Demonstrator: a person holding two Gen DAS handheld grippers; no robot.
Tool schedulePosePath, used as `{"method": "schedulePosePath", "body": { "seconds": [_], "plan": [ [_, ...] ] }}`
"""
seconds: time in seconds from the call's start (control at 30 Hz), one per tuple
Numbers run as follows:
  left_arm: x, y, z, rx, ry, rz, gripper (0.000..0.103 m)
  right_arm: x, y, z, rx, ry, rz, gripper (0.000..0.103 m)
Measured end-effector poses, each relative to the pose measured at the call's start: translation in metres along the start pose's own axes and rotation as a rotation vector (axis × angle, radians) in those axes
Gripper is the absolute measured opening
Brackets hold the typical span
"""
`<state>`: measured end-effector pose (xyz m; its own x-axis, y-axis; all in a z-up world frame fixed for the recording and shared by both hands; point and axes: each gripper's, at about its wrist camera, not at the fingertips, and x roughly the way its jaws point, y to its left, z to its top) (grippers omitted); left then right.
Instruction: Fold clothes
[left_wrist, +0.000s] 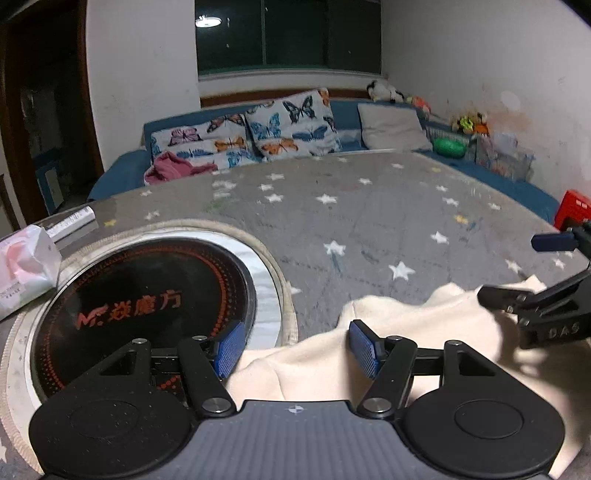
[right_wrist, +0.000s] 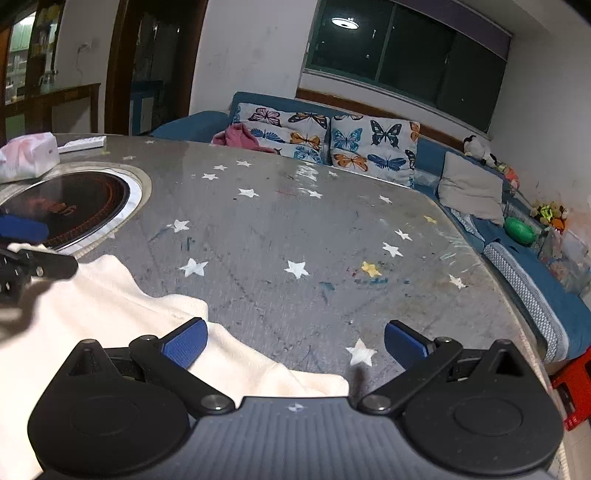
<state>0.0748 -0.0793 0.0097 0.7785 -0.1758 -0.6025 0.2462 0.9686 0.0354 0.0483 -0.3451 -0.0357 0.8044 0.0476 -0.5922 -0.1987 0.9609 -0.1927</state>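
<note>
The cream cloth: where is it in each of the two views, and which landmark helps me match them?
Left wrist view: cream cloth, bottom centre to right, between and beyond the open left gripper.
Right wrist view: cream cloth, bottom left.
Shared landmark: the round black cooktop, left of the cloth in both.

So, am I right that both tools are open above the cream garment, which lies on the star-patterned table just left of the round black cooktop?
Not quite: the left wrist view shows the cream garment lying right of the cooktop, not left. Both tools, left and right, are open above it on the star-patterned table.
</note>
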Motion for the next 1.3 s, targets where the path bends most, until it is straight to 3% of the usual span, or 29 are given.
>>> {"method": "schedulePosePath", "body": {
  "seconds": [0.23,0.57,0.73,0.97,1.3],
  "plan": [
    [0.001,-0.001,0.0,0.009,0.009,0.002,0.066,-0.003,0.007,0.004,-0.031,-0.012,0.017,0.103],
    [-0.029,-0.002,-0.005,-0.005,-0.029,-0.006,0.066,-0.025,0.007,0.001,-0.057,-0.044,-0.012,0.103],
    [-0.044,-0.003,-0.007,-0.012,-0.049,-0.01,0.066,-0.048,0.007,-0.014,-0.078,-0.046,-0.013,0.103],
    [-0.076,-0.002,-0.034,-0.026,-0.049,0.009,0.066,-0.082,0.011,-0.047,-0.12,-0.071,-0.047,0.103],
    [-0.093,0.01,-0.067,-0.074,-0.017,0.053,0.067,-0.103,-0.003,-0.078,-0.021,-0.065,-0.068,0.103]
  ]
}}
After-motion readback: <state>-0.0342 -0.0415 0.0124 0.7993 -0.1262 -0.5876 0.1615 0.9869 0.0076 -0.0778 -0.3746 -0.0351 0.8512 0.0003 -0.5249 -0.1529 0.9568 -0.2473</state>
